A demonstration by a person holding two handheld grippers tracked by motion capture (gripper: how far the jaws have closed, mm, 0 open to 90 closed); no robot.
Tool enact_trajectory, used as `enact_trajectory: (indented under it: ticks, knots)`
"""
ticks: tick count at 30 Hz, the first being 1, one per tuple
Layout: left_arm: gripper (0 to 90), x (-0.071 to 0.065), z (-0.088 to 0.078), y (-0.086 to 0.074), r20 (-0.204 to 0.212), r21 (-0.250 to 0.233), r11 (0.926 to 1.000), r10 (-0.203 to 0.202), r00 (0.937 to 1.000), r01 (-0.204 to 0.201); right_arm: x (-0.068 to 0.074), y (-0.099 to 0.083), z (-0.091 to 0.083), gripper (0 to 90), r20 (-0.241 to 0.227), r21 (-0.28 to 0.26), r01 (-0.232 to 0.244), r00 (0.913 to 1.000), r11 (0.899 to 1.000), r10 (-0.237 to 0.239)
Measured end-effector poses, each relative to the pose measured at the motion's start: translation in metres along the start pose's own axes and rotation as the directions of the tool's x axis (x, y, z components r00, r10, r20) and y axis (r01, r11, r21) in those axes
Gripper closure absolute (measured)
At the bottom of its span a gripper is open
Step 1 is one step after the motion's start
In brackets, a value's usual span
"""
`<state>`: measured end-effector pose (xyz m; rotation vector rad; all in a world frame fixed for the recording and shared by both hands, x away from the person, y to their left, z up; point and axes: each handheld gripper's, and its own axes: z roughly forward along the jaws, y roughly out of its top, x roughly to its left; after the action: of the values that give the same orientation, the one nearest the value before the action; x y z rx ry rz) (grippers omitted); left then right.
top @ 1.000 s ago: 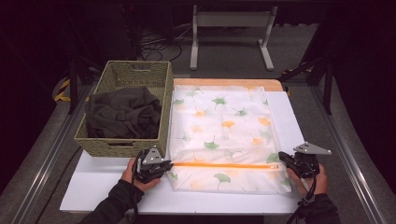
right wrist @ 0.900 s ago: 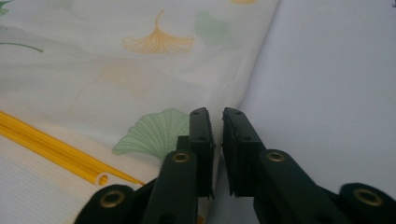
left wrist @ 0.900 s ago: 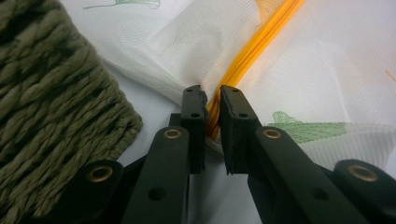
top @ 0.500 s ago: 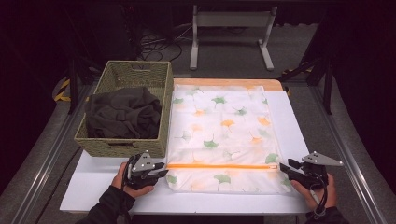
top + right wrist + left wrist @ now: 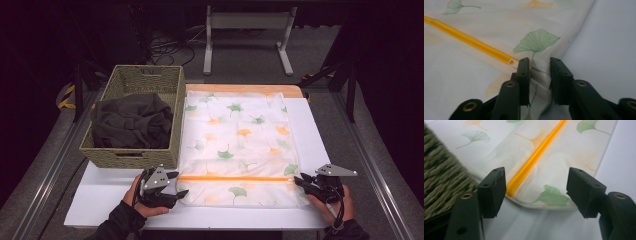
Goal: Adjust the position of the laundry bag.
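Left claw [image 5: 536, 192] at lower left of the frame, jaws just opening, stands wide apart over the mesh bag [image 5: 235, 142] corner, nothing pinched. Right claw [image 5: 539, 75] at lower right, jaws just closing, grips a fold of the bag's edge beside the orange zipper [image 5: 469, 41].

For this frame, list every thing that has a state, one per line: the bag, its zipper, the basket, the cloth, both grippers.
Mesh zipper bag: flat on the white board, right edge pinched.
Orange zipper: closed as far as visible.
Wicker basket: upright, holding cloth.
Dark cloth: crumpled inside the basket.
Left gripper: open, jaws just widened, nothing pressed.
Right gripper: jaws just closing, shut on the bag's mesh edge.
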<state>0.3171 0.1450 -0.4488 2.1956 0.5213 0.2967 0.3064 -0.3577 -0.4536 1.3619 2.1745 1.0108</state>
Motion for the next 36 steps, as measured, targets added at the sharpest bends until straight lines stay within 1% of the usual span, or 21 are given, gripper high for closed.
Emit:
enact_trajectory:
  ticks: [2,5,7,8,11,13,15,16,17,18,19,22,24,26,27,29,30,32,33,35,36]
  knots:
    - [32.6,-0.001,0.000,0.001,0.009,-0.008,1.0000,0.002,1.0000,-0.002,0.000,0.000,0.000,81.2,-0.023,-0.002,-0.008,0.9997,1.000,0.008]
    - [30.4,-0.002,0.001,0.005,0.033,-0.025,0.9996,-0.008,0.9994,0.009,-0.001,0.001,-0.001,82.6,-0.037,0.000,-0.013,0.9992,1.000,0.013]
    - [28.5,-0.004,0.003,0.010,0.031,-0.027,0.9996,0.001,0.9995,0.000,-0.001,0.003,-0.003,82.7,-0.045,0.003,-0.029,0.9986,1.000,0.029]
    - [27.8,-0.004,0.005,0.013,0.049,-0.033,0.9995,-0.001,0.9988,0.003,0.000,0.003,-0.004,82.7,-0.044,0.002,-0.030,0.9986,1.000,0.030]
    - [27.2,-0.012,0.013,0.029,0.080,-0.034,0.9985,0.044,0.9958,-0.042,0.003,0.008,-0.009,82.4,-0.052,-0.019,-0.038,0.9979,0.999,0.037]
    - [27.3,-0.018,0.021,0.044,0.107,-0.046,0.9973,0.061,0.9924,-0.056,0.005,0.010,-0.014,82.4,-0.069,-0.039,-0.051,0.9965,0.998,0.048]
    - [27.7,-0.024,0.031,0.059,0.147,-0.065,0.9955,0.079,0.9860,-0.070,0.007,0.013,-0.019,82.4,-0.080,-0.065,-0.061,0.9952,0.996,0.056]
    - [28.7,-0.024,0.031,0.059,0.147,-0.065,0.9955,0.079,0.9860,-0.070,0.008,0.014,-0.021,82.4,-0.084,-0.071,-0.070,0.9944,0.995,0.064]
    - [29.7,-0.030,0.045,0.076,0.179,-0.063,0.9946,0.093,0.9795,-0.083,0.009,0.015,-0.022,82.5,-0.086,-0.074,-0.071,0.9942,0.995,0.065]
    - [29.8,-0.032,0.051,0.082,0.196,-0.072,0.9936,0.100,0.9754,-0.088,0.010,0.016,-0.023,82.5,-0.084,-0.078,-0.067,0.9946,0.995,0.061]
    - [31.1,-0.032,0.051,0.082,0.196,-0.072,0.9936,0.100,0.9754,-0.088,0.010,0.016,-0.023,82.5,-0.084,-0.078,-0.067,0.9946,0.995,0.061]
    - [33.7,-0.043,0.082,0.112,0.269,-0.093,0.9906,0.122,0.9554,-0.101,0.013,0.018,-0.023,82.6,-0.098,-0.092,-0.058,0.9940,0.994,0.049]
    - [40.1,-0.052,0.102,0.128,0.276,-0.076,0.9889,0.144,0.9503,-0.128,0.015,0.019,-0.024,82.6,-0.107,-0.098,-0.063,0.9928,0.993,0.052]
    - [48.5,-0.061,0.122,0.140,0.286,-0.060,0.9840,0.178,0.9417,-0.168,0.018,0.020,-0.024,82.8,-0.112,-0.108,-0.060,0.9926,0.992,0.048]
    - [52.7,-0.065,0.134,0.146,0.292,-0.045,0.9840,0.178,0.9398,-0.172,0.019,0.021,-0.024,82.8,-0.118,-0.111,-0.059,0.9920,0.992,0.046]
    - [62.7,-0.069,0.149,0.154,0.318,-0.037,0.9841,0.176,0.9317,-0.173,0.021,0.021,-0.024,82.9,-0.125,-0.117,-0.053,0.9914,0.992,0.038]
    - [64.8,-0.072,0.156,0.158,0.315,-0.028,0.9844,0.174,0.9329,-0.174,0.021,0.021,-0.023,82.9,-0.127,-0.119,-0.050,0.9913,0.992,0.035]
    - [72.1,-0.075,0.172,0.165,0.331,-0.008,0.9853,0.163,0.9292,-0.170,0.023,0.022,-0.023,82.9,-0.139,-0.120,-0.051,0.9897,0.991,0.034]
    - [72.4,-0.077,0.180,0.167,0.325,0.010,0.9841,0.164,0.9313,-0.177,0.023,0.022,-0.022,83.0,-0.140,-0.125,-0.053,0.9895,0.991,0.035]
    - [73.3,-0.079,0.190,0.169,0.326,0.028,0.9832,0.162,0.9314,-0.180,0.023,0.023,-0.023,83.0,-0.152,-0.129,-0.056,0.9877,0.990,0.036]
    - [73.2,-0.079,0.195,0.169,0.320,0.036,0.9836,0.156,0.9346,-0.177,0.023,0.023,-0.023,83.1,-0.155,-0.132,-0.056,0.9873,0.990,0.036]
